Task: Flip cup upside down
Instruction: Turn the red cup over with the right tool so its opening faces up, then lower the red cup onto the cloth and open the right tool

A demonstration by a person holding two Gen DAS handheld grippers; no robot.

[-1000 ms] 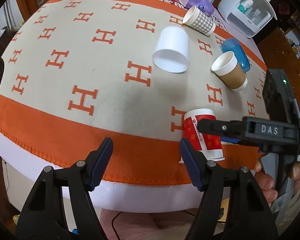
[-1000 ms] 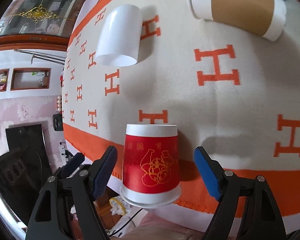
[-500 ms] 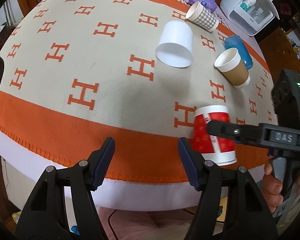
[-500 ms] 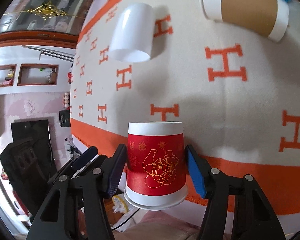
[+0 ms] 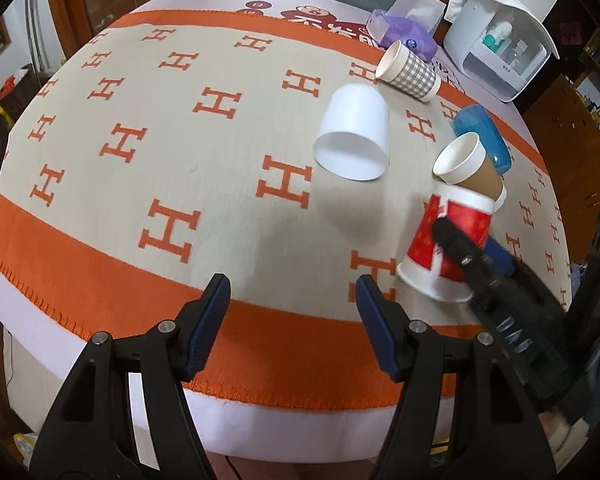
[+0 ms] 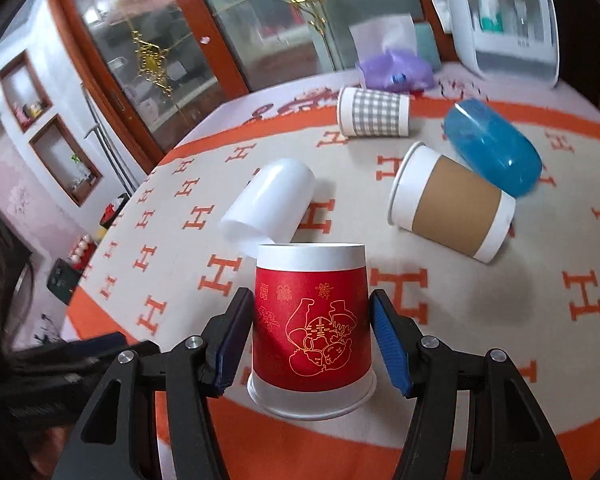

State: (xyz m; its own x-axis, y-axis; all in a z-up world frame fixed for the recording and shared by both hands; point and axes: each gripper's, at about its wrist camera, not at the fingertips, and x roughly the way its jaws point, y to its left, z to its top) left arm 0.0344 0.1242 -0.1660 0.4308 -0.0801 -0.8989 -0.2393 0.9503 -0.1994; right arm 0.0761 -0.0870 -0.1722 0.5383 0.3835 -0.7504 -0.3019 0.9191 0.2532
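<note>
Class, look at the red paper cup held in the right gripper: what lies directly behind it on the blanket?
Behind the red paper cup lies a white plastic cup on its side, its open mouth partly covered by the red cup's top. The right gripper clamps the red cup's sides.

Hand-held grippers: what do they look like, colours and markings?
Both alike: black plastic scissor-style arms with silver pivot screws and blue ribbed pads. The left hand-held gripper shows no lettering; the right hand-held gripper carries blurred pale lettering on its side, seen from the left wrist view.
</note>
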